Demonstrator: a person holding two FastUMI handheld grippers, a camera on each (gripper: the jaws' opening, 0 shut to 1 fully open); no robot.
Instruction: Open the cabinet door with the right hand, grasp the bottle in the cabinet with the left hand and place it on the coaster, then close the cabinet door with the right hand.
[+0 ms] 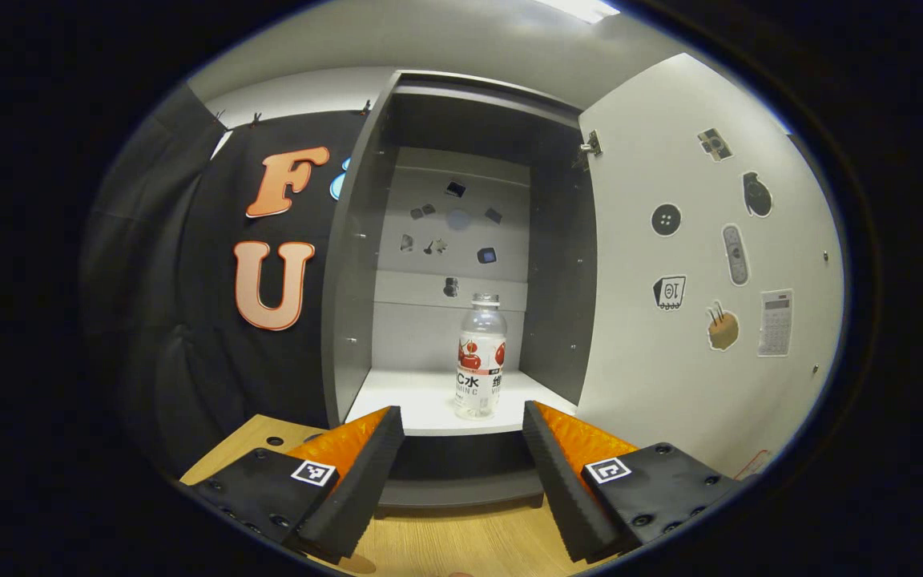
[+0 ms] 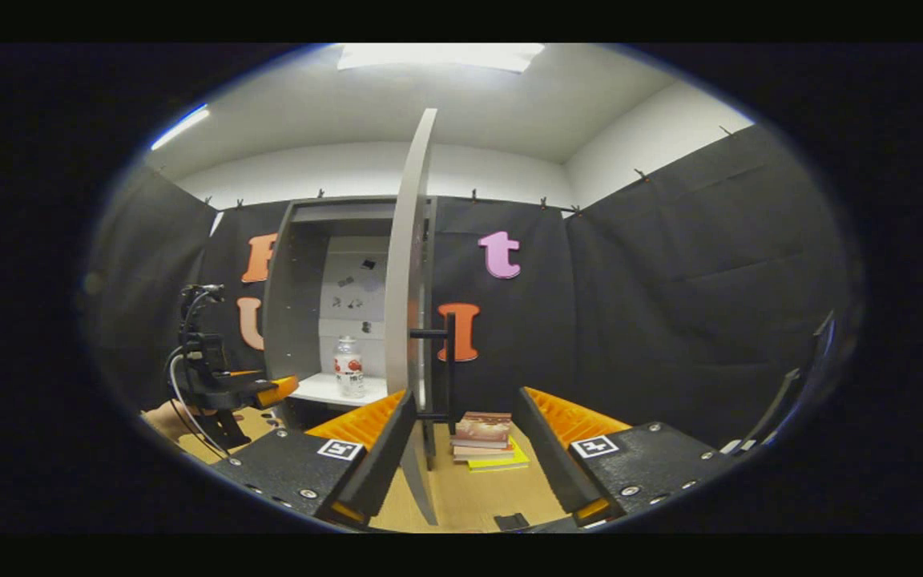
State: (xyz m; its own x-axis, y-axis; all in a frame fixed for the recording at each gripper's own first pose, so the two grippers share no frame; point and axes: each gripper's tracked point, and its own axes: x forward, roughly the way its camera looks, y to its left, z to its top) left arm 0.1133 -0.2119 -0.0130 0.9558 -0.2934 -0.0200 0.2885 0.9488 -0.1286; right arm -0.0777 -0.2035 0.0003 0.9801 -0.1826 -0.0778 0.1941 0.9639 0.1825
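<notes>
We had the door (image 1: 710, 264) open; our left gripper (image 1: 461, 473), jaws apart, faced the bottle (image 1: 479, 357) straight ahead, ungrasped; right gripper (image 2: 461, 449) also open.

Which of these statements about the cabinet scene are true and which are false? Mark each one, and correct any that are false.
1. The cabinet door stands open. True.
2. The bottle lies on its side on the shelf. False: it stands upright on the shelf.
3. The left gripper is shut on the bottle. False: its fingers are spread, and the bottle stands beyond them.
4. A stack of books sits on the table past the door. True.
5. The right gripper is open and holds nothing. True.
</notes>
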